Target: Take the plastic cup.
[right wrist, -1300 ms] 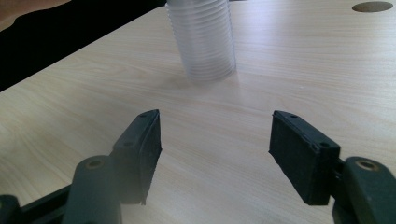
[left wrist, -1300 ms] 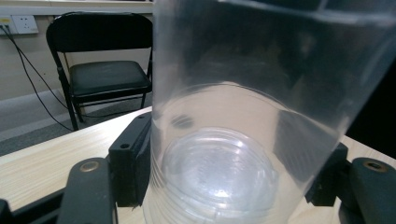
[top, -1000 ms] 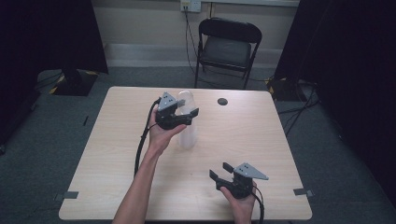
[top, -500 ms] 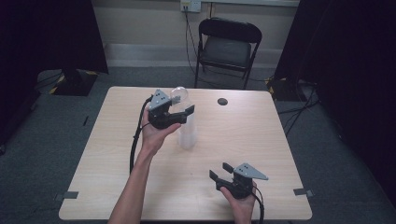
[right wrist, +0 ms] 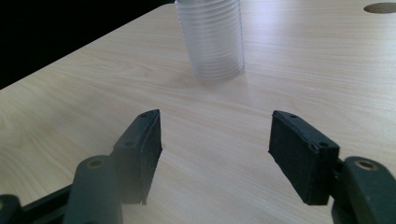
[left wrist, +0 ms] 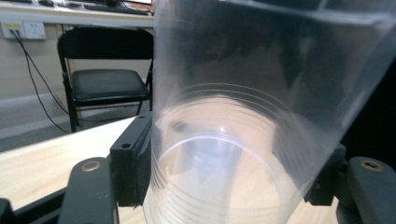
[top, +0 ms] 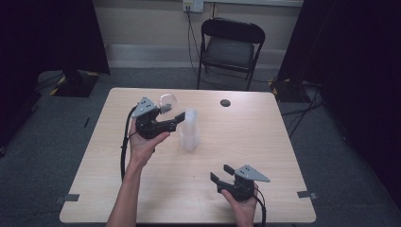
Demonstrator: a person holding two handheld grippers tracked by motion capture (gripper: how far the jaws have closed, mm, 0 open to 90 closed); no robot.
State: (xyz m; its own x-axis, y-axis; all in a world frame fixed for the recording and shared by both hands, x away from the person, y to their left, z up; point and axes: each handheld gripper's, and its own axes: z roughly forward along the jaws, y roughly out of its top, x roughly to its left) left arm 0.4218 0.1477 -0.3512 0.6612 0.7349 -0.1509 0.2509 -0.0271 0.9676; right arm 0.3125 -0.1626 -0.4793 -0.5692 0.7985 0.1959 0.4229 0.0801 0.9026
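- My left claw point(top: 172, 112) is clamped on one clear cup point(left wrist: 261, 116), tilted and held above the worktop point(top: 118, 189), just left of the stack point(top: 190, 130).
- The stack stands upright mid-worktop, apart from the lifted cup, so I judge one cup is separated; setting it down remains.
- My right claw point(top: 221, 173) rests near the front edge, jaws apart and empty, well short of the stack.

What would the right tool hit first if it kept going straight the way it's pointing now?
Most likely the stack of clear ribbed plastic cups, standing slightly left of centre ahead of the open right tool. Bare light wooden table lies between them; depth is hard to judge.
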